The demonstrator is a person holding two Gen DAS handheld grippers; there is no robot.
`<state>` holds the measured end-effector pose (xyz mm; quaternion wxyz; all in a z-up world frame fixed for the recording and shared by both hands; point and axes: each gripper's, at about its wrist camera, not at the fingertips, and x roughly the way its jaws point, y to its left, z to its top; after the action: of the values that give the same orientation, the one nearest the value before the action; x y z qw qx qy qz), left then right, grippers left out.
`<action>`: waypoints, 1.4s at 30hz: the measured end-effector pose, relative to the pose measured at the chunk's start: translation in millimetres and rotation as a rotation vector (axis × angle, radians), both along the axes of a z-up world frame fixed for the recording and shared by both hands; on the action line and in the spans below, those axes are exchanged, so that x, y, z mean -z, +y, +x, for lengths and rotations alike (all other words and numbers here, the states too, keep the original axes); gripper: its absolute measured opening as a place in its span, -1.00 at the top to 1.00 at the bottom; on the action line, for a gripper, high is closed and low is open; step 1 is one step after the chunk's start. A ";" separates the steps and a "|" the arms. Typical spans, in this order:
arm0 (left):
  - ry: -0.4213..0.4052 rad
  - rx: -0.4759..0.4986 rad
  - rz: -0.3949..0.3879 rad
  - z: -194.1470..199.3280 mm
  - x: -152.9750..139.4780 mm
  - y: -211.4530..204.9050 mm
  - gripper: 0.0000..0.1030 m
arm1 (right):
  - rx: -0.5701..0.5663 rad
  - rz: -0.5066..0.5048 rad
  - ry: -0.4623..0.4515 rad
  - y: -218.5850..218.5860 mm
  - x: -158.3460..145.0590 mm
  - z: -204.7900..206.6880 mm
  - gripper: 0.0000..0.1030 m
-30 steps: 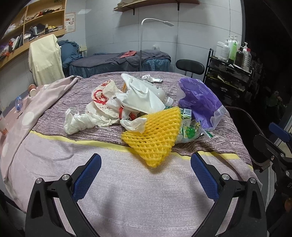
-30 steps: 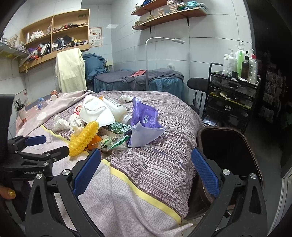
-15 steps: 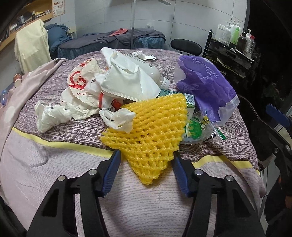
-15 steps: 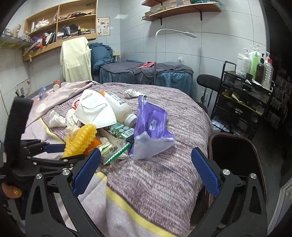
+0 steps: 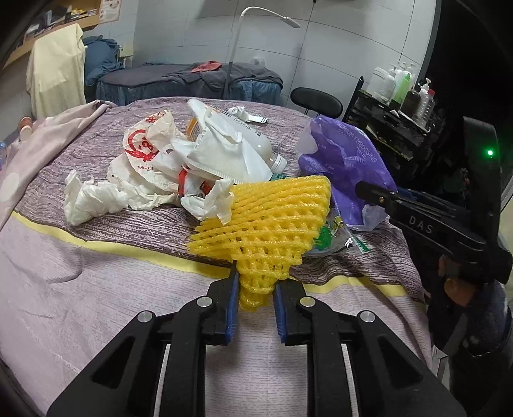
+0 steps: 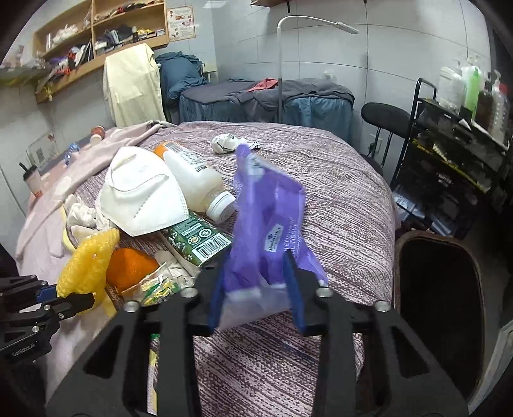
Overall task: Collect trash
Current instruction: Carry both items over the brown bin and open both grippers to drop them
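A bed point(image 5: 96, 314) with a striped purple-and-pink cover fills a tiled room with one lamp point(image 6: 317, 25). One yellow foam net point(image 5: 272, 224) lies there, its tip pinched by the closing left gripper point(image 5: 255, 288); the right gripper point(image 6: 256, 288) closes onto one purple wrapper point(image 6: 272, 218).

Between the left tongs point(image 5: 255, 298), whose pads are ribbed blue plastic on matt black arms, sits a yellow foam net point(image 5: 272, 224), spongy and open-meshed. The right tongs point(image 6: 255, 288) hold a glossy purple plastic pack point(image 6: 272, 221), crinkled. Beyond them lie a matt white fibre mask point(image 6: 141, 195), a smooth plastic bottle point(image 6: 195, 179) and a glossy green carton point(image 6: 198, 235). The bedspread point(image 6: 346, 205) under all is coarse woven cloth.
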<state>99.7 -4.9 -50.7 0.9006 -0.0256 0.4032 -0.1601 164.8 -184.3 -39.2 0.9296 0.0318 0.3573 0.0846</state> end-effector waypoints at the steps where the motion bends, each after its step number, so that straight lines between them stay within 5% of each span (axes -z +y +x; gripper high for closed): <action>1: -0.005 0.003 -0.010 -2.0 -2.6 0.4 0.64 | 0.001 0.007 -0.005 -1.5 -0.3 -0.6 0.53; 27: -0.101 0.222 -0.136 -16.1 -47.7 -68.5 0.64 | 0.205 0.103 -0.177 -93.0 -45.4 -85.7 0.69; 35: -0.076 0.321 -0.141 -1.1 -44.8 -115.6 0.64 | 0.345 0.060 -0.143 -146.2 -26.8 -100.4 0.69; 42: -0.052 0.402 -0.128 5.5 -38.3 -157.4 0.64 | 0.453 0.058 -0.033 -188.5 20.4 -101.5 0.69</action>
<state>105.2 -162.3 -12.4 0.8572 0.0023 0.3657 -0.3626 63.3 -372.8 -59.6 0.9293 0.1367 0.3232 -0.1154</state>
